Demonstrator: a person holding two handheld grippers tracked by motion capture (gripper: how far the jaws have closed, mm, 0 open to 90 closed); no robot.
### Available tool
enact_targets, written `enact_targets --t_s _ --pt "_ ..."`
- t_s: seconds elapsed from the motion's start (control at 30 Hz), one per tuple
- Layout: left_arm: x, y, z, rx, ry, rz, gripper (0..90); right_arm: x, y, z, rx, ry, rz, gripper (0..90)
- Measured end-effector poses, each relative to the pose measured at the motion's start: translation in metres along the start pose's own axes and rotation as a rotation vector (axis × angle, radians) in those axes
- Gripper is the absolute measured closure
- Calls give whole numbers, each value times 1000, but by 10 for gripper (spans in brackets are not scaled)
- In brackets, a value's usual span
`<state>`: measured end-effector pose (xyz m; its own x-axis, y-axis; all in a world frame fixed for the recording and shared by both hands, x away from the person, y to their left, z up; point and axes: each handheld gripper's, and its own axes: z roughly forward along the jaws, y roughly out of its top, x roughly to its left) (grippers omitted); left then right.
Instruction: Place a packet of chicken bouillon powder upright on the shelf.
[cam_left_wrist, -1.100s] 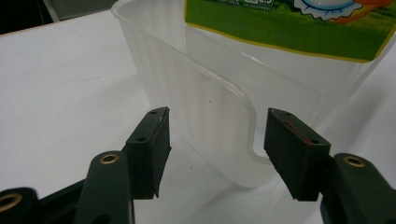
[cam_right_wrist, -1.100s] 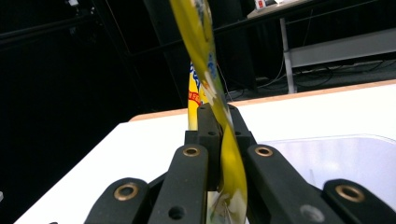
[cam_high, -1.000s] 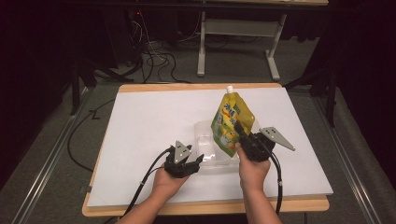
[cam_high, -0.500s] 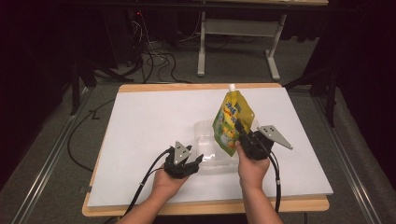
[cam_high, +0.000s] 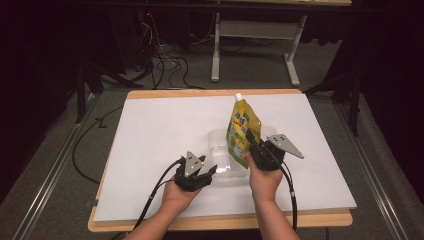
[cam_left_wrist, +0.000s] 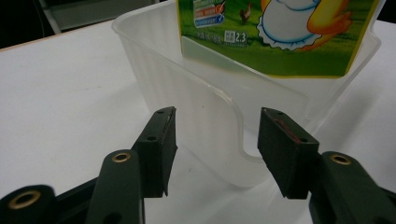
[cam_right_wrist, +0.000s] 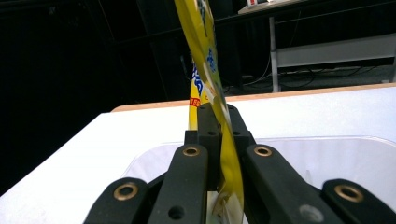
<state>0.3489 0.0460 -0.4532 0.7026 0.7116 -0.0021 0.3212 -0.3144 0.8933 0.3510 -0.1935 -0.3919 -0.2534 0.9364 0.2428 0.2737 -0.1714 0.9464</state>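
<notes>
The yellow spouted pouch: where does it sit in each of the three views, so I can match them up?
High view: yellow spouted pouch stands upright right of centre, held in the right claw.
Left gripper view: its printed lower part fills the top, inside the clear plastic tub.
Right gripper view: edge-on in the centre, clamped between the jaws.
Shared landmark: the clear plastic tub on the white table sheet.
</notes>
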Motion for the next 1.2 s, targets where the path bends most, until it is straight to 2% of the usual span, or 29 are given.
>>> enact_targets --t_s 0.13,0.17,0.27,0.43,0.63,0.97,1.2 --pt "0 0 -2 -5 3 9 514 2 -2 2 2 6 -5 900" --pt "0 0 -3 -8 0 12 550 2 -3 3 2 9 -14 900" --pt "0 1 -6 -22 -9 11 587 3 -3 4 -1 11 -6 900" --pt "-1 1 -5 -20 -23 8 619 3 -9 7 8 24 -12 900" --pt "-1 1 -5 -18 -18 20 672 2 -13 7 12 35 -21 895" --pt "-2 3 -6 -13 -26 32 709 3 -14 6 36 63 -41 865" --pt "-1 4 -5 -17 -29 31 712 0 -15 3 78 79 -68 857"
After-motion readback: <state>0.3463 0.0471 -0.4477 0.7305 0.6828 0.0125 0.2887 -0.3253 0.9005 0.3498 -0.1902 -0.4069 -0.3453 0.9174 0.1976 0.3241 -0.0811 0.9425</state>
